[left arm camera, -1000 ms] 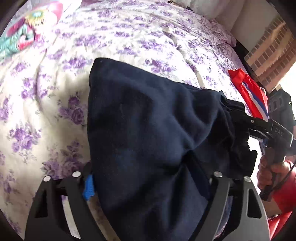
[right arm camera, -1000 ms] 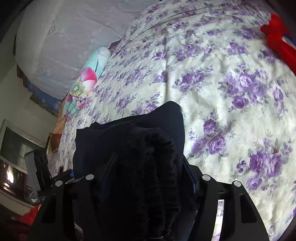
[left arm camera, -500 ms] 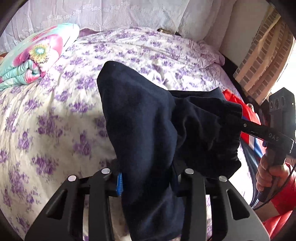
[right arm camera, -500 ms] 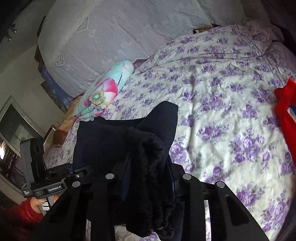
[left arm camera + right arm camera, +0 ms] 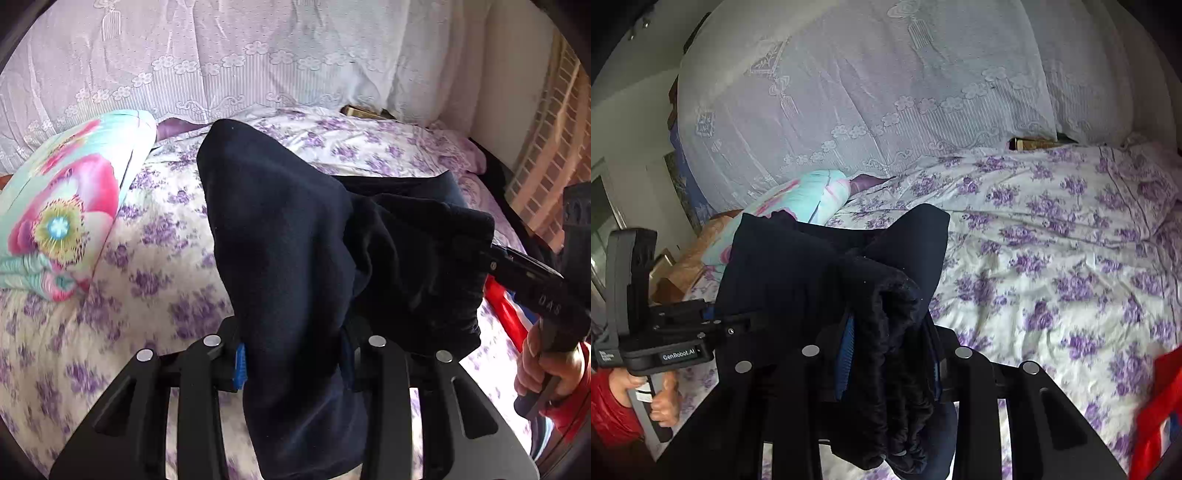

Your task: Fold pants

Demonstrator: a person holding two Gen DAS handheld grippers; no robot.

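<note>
We had the dark blue pants lifted up in the air above the bed, not lying on it. The left gripper had its jaws pinching a thick bunch of the cloth. The right gripper had its jaws pinching the crinkly stretchy band at the top of the pants. The pants hung bunched and saggy between the two.

We think this step was lifting the pants so we could spread them out flat before folding. To do it well, we needed to keep both pinches tight so the cloth did not slip. We also needed to pull our two hands apart until the cloth between them went straight. Then we could lower it slowly onto a bare part of the flowery bed, away from the bright flower pillow and the red cloth. If we dropped it while it was bunched, the legs might land twisted.

We could read some writing. The left gripper's body said "GenRobot.AI" on a small white label in the right view. The right gripper's body showed the letters "DAS" in the left view. Another small label by the left hand was too tiny to read.
</note>
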